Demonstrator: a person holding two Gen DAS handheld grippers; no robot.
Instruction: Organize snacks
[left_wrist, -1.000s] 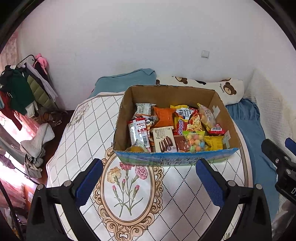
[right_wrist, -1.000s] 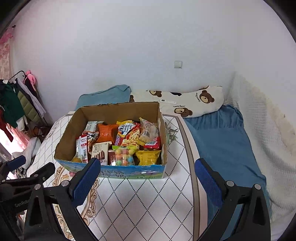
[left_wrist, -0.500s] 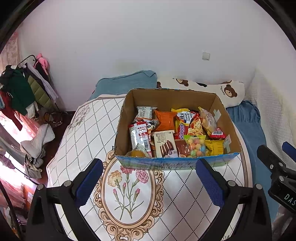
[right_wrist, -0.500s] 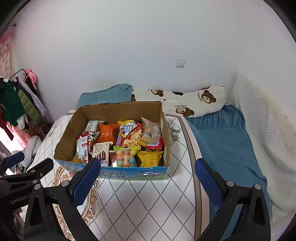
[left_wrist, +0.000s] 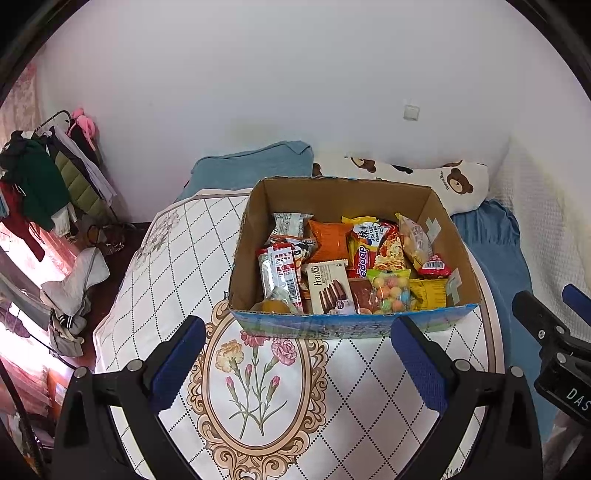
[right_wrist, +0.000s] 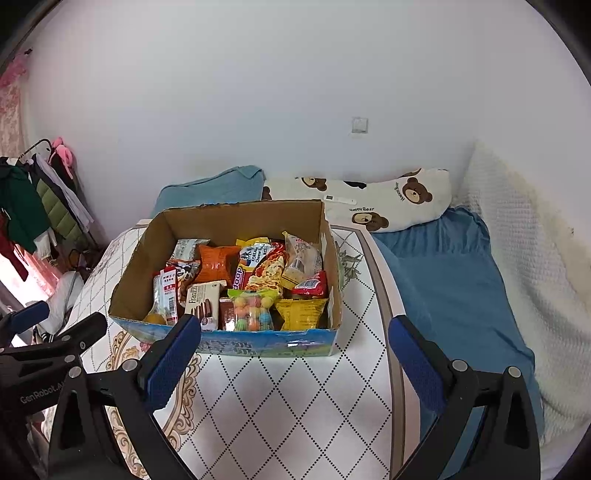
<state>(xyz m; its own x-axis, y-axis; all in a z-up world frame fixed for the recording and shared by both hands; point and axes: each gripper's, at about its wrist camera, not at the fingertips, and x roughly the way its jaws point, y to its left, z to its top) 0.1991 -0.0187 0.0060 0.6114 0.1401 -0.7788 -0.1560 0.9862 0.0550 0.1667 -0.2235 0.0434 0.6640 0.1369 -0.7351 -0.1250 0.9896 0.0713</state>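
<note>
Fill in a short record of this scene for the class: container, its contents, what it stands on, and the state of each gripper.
container: open cardboard box
contents: packed snacks, including an orange packet, a biscuit pack and a bag of coloured candy balls
surface: table with patterned cloth
left gripper: open, empty, short of the box
right gripper: open, empty, short of the box

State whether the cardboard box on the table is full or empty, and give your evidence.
Full. The cardboard box is open-topped and packed with snack packets such as the biscuit pack and candy bag; no bare floor shows.
</note>
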